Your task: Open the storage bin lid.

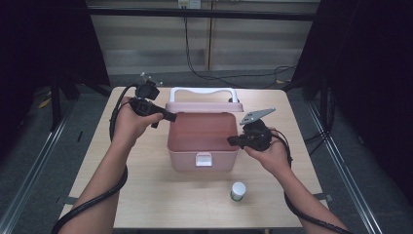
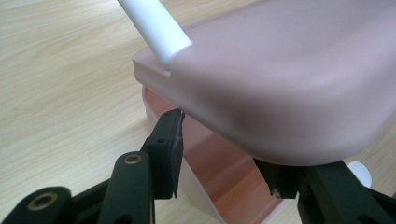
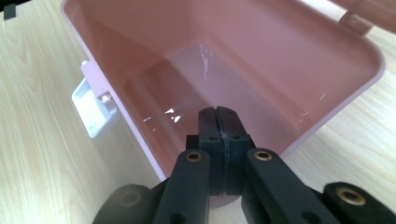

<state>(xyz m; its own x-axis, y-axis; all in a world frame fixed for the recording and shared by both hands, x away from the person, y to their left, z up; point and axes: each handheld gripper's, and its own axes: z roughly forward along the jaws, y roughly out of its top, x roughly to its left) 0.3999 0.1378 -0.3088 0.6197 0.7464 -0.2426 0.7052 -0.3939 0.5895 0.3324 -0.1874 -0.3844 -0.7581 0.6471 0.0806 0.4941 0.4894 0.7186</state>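
A: The pink plastic storage box (image 1: 202, 141) sits mid-surface; the left claw (image 2: 219, 154) clamps its raised pink lid (image 2: 289, 79).

B: The right claw (image 3: 218, 126), pressed together, hangs empty over the box's right rim. Hold the lid steady; fetch the small white-capped bottle (image 1: 237, 190) in front of the box.

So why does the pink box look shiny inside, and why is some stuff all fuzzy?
In the right gripper view, lamp light bounces off the smooth floor of the pink box as white glints. In the left gripper view, the lid and the white handle sit very close to the camera, so their edges look soft. In the high view, the room around the table is dark.
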